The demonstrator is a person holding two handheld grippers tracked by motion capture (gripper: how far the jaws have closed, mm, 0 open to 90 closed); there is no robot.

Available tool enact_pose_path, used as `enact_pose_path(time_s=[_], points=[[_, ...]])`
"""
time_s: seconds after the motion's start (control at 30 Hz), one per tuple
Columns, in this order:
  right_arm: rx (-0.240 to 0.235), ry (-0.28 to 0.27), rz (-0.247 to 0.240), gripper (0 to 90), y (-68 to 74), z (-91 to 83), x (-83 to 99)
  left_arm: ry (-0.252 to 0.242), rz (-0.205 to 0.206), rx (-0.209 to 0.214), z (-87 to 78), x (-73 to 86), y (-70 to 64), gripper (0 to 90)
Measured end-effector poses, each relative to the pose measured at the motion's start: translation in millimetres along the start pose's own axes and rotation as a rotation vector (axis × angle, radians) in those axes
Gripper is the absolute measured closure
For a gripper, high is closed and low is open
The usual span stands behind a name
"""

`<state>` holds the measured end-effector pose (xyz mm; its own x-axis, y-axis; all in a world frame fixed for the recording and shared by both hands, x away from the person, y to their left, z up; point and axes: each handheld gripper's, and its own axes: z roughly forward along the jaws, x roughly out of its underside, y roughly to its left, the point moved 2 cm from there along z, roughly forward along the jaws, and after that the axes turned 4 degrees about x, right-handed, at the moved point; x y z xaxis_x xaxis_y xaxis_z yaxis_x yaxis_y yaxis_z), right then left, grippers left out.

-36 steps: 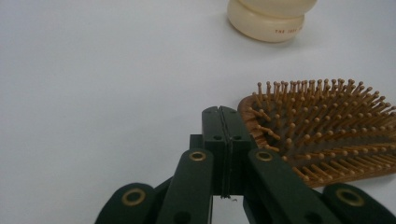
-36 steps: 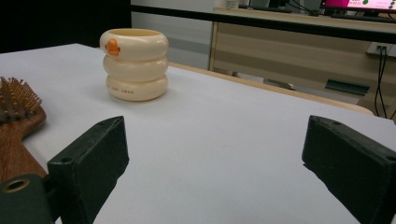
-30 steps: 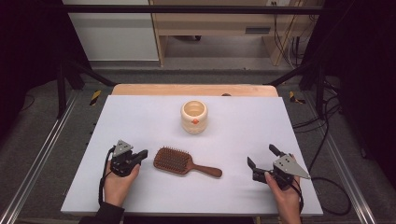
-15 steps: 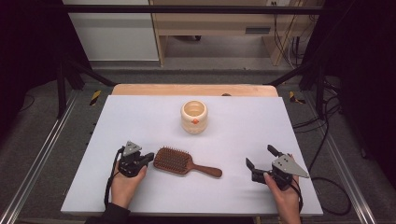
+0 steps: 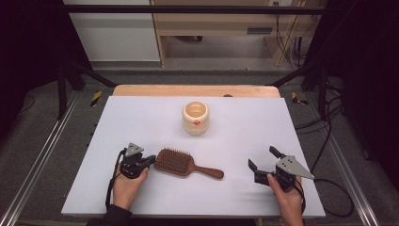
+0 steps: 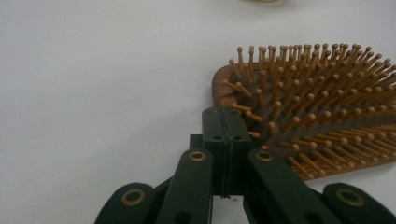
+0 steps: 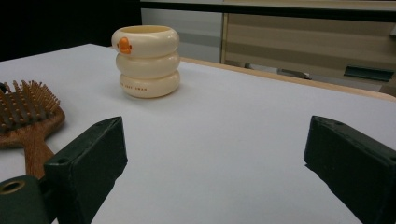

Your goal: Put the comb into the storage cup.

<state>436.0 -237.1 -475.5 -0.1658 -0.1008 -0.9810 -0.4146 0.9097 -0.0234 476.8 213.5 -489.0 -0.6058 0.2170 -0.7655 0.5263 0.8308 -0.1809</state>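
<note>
One wooden hairbrush (image 5: 181, 162) lies bristles-up near the front middle of the white table (image 5: 244, 127), head to the left, handle (image 5: 210, 172) pointing right and slightly nearer. Left gripper (image 5: 149, 161) sits at the left end of the brush head; in the left gripper view its jaws are pressed together, tips (image 6: 223, 135) right at the brush edge among the outer bristles (image 6: 299, 116), nothing between them. Can't tell if they touch the wood. Right gripper (image 5: 263, 160) is well apart to the right of the handle, held low over the table, jaws spread wide and empty. Cream ribbed cup (image 5: 195, 117) with an orange mark stands upright farther back, centre of table, well apart from brush.
</note>
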Motion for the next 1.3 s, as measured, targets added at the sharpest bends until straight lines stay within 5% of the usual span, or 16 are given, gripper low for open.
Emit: enact_pose_path(time_s=[0.63, 1.3], points=[[-0.022, 0.001, 0.006, 6.0, 1.5, 0.1, -0.8, 0.065, 0.055, 0.065, 19.7, -14.7, -21.6, 90.0], [-0.025, -0.006, 0.017, 6.0, -0.1, -2.2, -1.9, 0.133, 0.159, 0.136, 60.4, -38.2, -77.0, 90.0]])
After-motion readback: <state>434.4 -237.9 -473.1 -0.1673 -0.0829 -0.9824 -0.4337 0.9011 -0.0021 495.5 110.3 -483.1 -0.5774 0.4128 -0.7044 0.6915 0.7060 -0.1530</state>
